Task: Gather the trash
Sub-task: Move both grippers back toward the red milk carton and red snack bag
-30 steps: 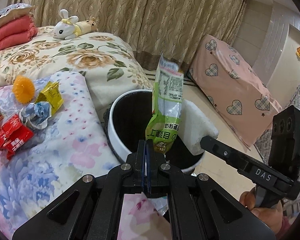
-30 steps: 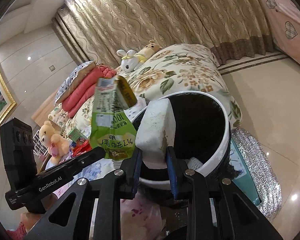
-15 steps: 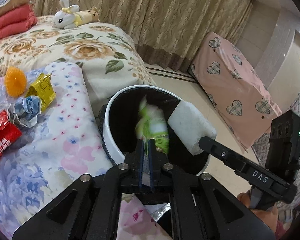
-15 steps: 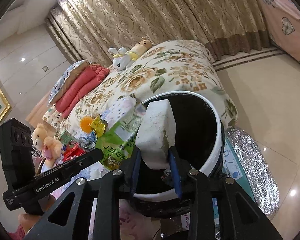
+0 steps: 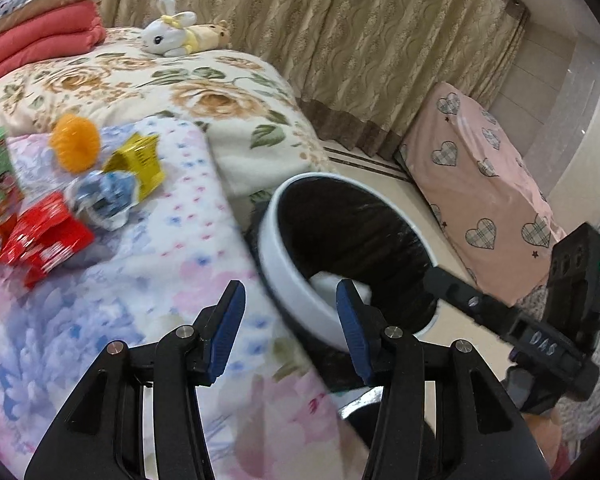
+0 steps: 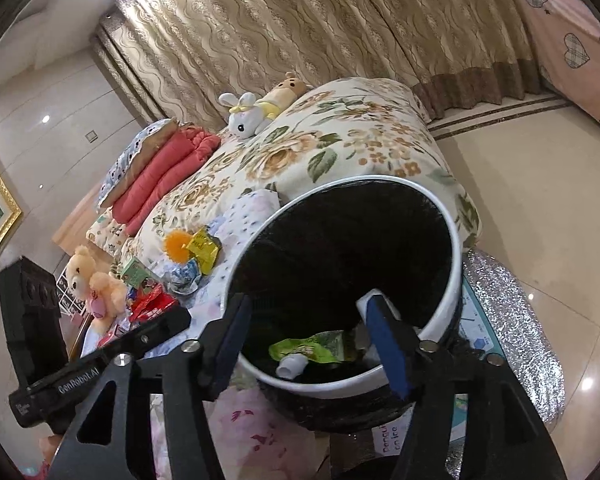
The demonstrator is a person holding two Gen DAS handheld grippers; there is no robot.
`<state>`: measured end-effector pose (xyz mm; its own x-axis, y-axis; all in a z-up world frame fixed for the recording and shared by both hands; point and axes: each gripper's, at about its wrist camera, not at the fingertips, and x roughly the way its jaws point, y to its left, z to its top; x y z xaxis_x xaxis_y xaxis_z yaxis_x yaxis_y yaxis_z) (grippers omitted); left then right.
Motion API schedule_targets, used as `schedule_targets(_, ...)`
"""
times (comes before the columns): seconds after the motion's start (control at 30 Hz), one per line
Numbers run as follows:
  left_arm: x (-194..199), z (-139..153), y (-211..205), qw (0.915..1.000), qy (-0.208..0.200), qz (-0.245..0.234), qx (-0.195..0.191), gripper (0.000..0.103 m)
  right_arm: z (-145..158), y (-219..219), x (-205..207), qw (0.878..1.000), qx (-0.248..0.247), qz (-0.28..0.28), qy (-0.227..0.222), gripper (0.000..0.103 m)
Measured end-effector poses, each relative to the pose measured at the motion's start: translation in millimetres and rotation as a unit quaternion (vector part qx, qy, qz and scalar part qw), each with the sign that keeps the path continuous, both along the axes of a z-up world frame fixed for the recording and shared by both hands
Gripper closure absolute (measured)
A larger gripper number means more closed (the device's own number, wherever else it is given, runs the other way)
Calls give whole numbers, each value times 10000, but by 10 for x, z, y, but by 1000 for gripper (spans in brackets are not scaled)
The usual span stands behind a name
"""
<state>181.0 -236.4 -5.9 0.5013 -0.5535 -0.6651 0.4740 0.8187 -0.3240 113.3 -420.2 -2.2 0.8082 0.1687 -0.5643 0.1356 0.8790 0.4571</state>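
Jaws on both the left gripper (image 5: 290, 306) and right gripper (image 6: 308, 322) have just been opening, empty, over the bin (image 6: 454, 240); beside it, crinkly wrappers (image 5: 136, 164) look light, best pinched by an edge.

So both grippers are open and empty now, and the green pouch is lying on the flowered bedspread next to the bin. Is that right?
Nearly. The left gripper and right gripper are both open and empty, their jaws having just been opening. But the green pouch lies inside the white bin, at its bottom, not on the bedspread. The right wrist view shows it.
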Motion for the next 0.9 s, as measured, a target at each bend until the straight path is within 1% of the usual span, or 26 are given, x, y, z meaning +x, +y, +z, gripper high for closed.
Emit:
schedule_targets(0.33,-119,-191,606,9986,178,483,87,55,35,464,20,9992,-83,394,-68,34)
schedule_targets(0.73,-255,-383,1337,9926,347,1157,81,55,-49,1080,85,9950,-83,994,46,30)
schedule_targets(0.8,-280,-406,1430,9917,329,1233,119,55,-69,1153,96,9943,-71,1061,77,29)
schedule_targets(0.9,-317,-438,1567,9900,315,1362,175,54,-101,1286,123,9930,-81,1170,115,22)
